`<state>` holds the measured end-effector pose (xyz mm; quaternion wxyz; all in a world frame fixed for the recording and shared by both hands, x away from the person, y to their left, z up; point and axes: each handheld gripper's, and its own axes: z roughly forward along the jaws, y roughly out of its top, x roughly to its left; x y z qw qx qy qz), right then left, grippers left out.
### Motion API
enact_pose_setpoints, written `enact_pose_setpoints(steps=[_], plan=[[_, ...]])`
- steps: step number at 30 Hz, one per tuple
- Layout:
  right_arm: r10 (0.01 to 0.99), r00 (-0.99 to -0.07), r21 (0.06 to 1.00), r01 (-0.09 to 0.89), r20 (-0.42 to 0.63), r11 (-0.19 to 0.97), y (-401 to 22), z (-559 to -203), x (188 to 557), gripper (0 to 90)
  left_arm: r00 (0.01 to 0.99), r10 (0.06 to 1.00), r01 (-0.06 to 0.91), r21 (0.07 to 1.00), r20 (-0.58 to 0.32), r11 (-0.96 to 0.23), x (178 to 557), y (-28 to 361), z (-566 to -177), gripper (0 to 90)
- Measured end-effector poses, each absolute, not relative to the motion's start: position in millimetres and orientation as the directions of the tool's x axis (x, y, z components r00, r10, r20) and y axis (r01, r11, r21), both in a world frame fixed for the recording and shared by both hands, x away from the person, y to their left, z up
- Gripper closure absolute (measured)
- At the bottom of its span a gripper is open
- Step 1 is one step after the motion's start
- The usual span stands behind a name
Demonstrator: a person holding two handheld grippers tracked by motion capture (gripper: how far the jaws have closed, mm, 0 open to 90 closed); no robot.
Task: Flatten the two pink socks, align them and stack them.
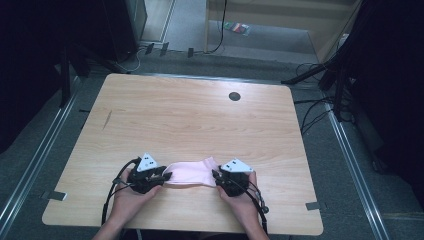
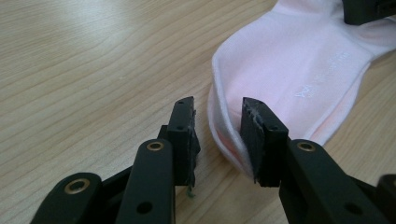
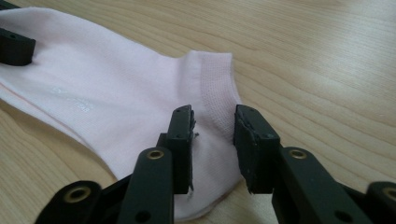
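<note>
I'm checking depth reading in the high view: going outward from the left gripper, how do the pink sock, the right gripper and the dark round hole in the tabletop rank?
1. Pink sock: lying right at the left gripper, toward the table's middle.
2. Right gripper: at the sock's other end.
3. Dark round hole: far side of the wooden table, right of centre.

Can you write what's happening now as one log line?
left hand-held gripper: open at sock toe | right hand-held gripper: open at cuff | pink sock: flat on table
</note>
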<state>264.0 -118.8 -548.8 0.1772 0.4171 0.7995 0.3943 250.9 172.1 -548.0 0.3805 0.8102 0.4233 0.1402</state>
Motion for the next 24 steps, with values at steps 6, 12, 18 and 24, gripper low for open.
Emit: enact_pose_setpoints(steps=[6,12,18,24], plan=[[0.799,-0.590,0.813,0.518,0.115,0.266,-123,-545,262,36.3,0.586,0.789,0.558,0.798,-0.186,-0.226,248,183,-544,31.0],[0.799,-0.565,0.825,0.540,0.207,0.168,-140,-530,262,13.0,0.568,0.785,0.534,0.837,-0.249,-0.121,245,198,-536,4.1],[0.806,-0.558,0.847,0.511,0.194,0.150,-160,-521,256,9.5,0.554,0.792,0.507,0.858,-0.256,-0.078,240,218,-533,0.0],[0.834,-0.512,0.850,0.516,0.207,0.106,-188,-518,254,9.5,0.513,0.823,0.505,0.861,-0.244,-0.060,234,244,-536,0.0]])
